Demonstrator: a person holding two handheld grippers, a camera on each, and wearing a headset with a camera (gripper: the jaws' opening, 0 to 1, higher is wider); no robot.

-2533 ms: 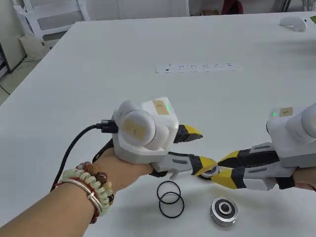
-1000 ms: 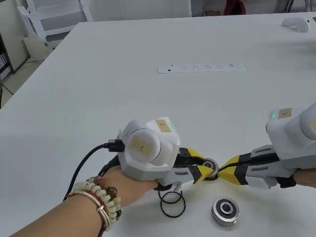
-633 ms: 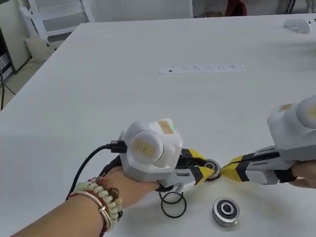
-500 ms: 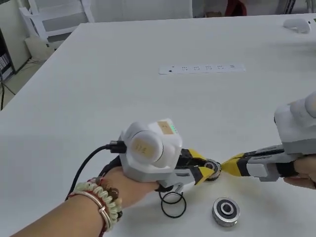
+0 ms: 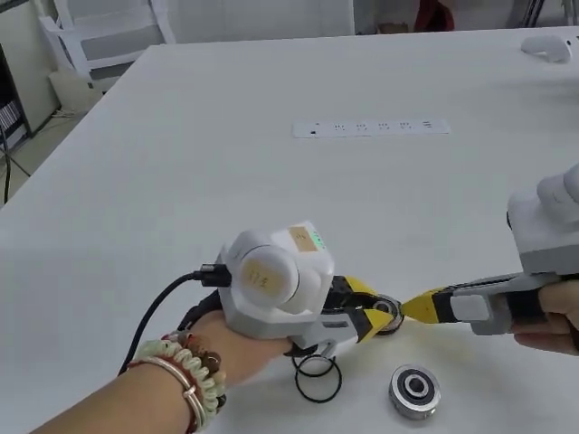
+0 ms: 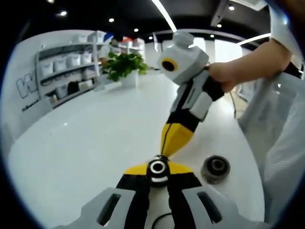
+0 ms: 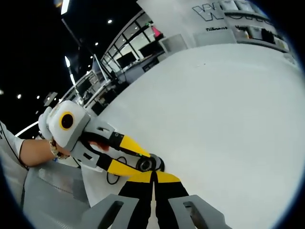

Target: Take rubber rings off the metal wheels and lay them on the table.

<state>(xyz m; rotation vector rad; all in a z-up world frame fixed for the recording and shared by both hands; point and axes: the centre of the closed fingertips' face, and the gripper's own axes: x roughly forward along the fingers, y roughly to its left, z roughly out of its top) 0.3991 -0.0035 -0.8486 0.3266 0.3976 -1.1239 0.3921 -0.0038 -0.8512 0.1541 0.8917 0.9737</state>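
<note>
We take the held wheel (image 5: 387, 312) as our mark. The left gripper (image 5: 373, 313) meets it from the left and the right gripper (image 5: 412, 309) from the right. On the table (image 5: 271, 136), two overlapping rings (image 5: 317, 375) lie nearer us to its left, and a second wheel (image 5: 415, 391) nearer us to its right. A power strip (image 5: 371, 128) lies far behind.

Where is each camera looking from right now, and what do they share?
Head view: on the headset, looking down at the table; the left forearm and right hand show.
Left gripper view: along the left gripper, shut on the metal wheel, facing the right gripper and that hand.
Right gripper view: along its shut jaws, facing back at the left forearm.
Shared: all three show that wheel.
</note>
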